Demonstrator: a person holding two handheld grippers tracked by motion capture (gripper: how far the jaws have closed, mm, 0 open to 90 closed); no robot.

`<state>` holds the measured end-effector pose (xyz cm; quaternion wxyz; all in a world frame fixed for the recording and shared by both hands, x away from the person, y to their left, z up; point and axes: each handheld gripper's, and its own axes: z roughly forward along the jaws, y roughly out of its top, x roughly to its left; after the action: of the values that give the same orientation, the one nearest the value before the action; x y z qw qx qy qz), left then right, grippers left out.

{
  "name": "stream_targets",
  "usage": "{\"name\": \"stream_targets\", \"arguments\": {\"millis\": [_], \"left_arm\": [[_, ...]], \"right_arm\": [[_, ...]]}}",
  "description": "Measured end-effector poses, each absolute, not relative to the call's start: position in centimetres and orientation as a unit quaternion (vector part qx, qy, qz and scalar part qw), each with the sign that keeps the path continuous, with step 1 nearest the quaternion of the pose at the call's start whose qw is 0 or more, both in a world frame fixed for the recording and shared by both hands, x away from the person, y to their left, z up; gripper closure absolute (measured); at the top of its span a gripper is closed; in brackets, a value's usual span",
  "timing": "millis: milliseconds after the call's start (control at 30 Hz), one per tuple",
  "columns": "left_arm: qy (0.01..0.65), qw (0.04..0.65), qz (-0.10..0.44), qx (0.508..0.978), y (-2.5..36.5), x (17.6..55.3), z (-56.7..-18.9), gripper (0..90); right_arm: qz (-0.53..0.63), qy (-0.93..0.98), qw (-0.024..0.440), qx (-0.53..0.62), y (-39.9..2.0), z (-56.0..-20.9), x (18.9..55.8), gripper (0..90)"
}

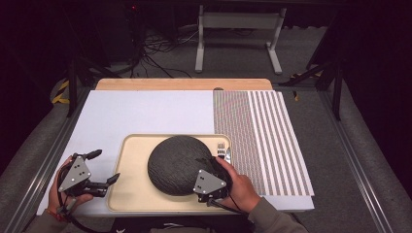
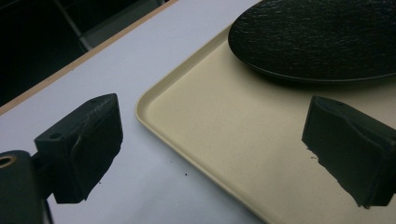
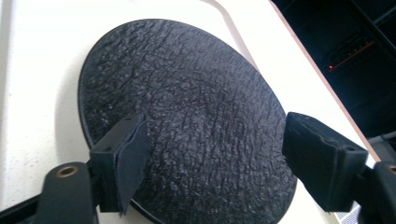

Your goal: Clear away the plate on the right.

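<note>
Nearest the person, both hands rest at the front edge of the table (image 1: 145, 104). At the left, the left gripper (image 1: 103, 168) hangs beside the tray's (image 1: 127, 194) outer edge, its jaws spread wide with nothing between them. At the right, the right gripper (image 1: 212, 158) hovers over the near right part of the black plate (image 1: 177, 164), jaws wide apart and pressing on nothing. That plate lies flat and face up in the middle of the tray; being round, it has no long axis and points no particular way. Just beyond the right hand, a fork (image 1: 220, 147) and a second utensil (image 1: 227, 154) lie beside the plate, pointing away from the person. Judging from this, the plate looks set down and released, and the left side stays bare. Farther off lies a striped mat (image 1: 265, 131).
</note>
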<state>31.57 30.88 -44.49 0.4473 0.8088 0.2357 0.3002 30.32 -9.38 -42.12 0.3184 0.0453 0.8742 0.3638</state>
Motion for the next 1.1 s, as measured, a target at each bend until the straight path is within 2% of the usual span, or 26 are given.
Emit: {"name": "stream_targets", "arguments": {"millis": [1100], "left_arm": [[0.236, 0.446, 0.302, 0.809, 30.9, 31.5, -44.4, 5.8]], "right_arm": [[0.356, 0.855, 0.359, 0.117, -12.3, -41.1, 31.1, 17.1]]}}
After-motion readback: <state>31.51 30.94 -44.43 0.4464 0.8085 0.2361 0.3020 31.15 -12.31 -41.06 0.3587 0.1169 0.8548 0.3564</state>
